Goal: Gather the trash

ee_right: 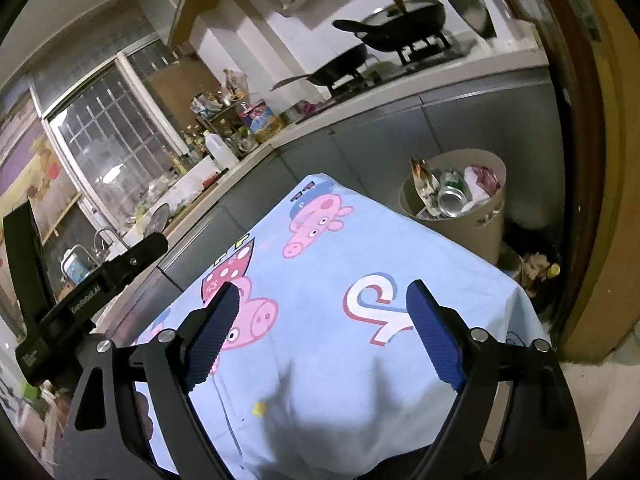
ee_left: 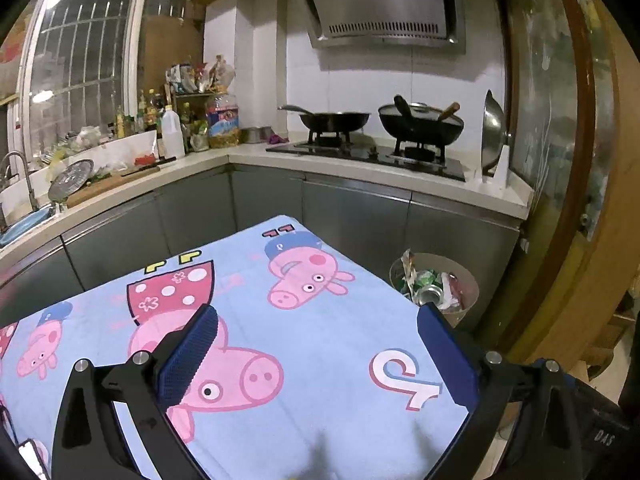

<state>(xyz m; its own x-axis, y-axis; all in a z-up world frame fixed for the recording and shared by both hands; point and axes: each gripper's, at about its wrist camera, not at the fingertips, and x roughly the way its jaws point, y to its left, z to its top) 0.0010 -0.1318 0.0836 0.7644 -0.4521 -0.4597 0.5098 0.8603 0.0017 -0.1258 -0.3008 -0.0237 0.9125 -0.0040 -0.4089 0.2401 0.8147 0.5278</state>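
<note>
- The bin (ee_left: 468, 280) (ee_right: 480, 220) stands on the floor at the table's far right corner, holding a can (ee_right: 452, 198) and wrappers.
- My left gripper (ee_left: 316, 354) hangs over the cloth (ee_left: 312, 340) (ee_right: 320, 280) — fingers wide, holding nothing.
- My right gripper (ee_right: 320, 334) — likewise wide, nothing between.

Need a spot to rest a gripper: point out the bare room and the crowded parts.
Free: the cartoon-print tablecloth, bare from the near edge to its far corner by the grey cabinets. Crowded: the trash bin, heaped with a can and wrappers; the counter by the window; the stove.
</note>
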